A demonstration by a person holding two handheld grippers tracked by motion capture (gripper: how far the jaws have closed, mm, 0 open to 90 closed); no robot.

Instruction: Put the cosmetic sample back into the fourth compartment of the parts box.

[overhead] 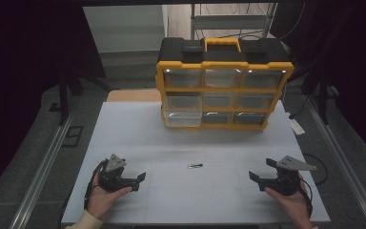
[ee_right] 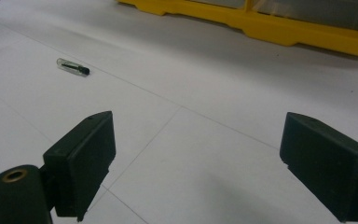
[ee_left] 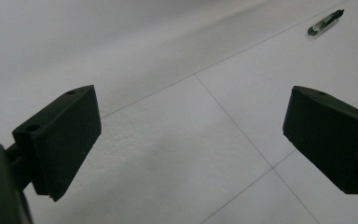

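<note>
White table (overhead: 124, 124) with faint grid lines. Grey floor (overhead: 33, 143) around it, metal rails (overhead: 45, 164) either side. Dark curtains (overhead: 24, 52) flank a pale back wall (overhead: 124, 28); metal shelving (overhead: 233, 19) behind.

White table (overhead: 124, 143) with thin grid lines, rectangular, running from near edge at 6 o'clock to far edge at 12. Yellow-and-black organizer (overhead: 224, 83) stands upright at 12 o'clock, on the far part of the top, clear drawers facing 6 o'clock; bottom-left drawer sticks out slightly. Its yellow base (ee_right: 279, 30) sits flat on the surface. Small vial (overhead: 195, 166), clear with dark and green inside, lies on its side near the centre, toward 6 o'clock, well apart from the organizer. Same vial (ee_left: 325, 23) lies alone on bare white top; also (ee_right: 72, 66) beside a grid line. Wooden strip shows behind the table at 11 o'clock.
</note>
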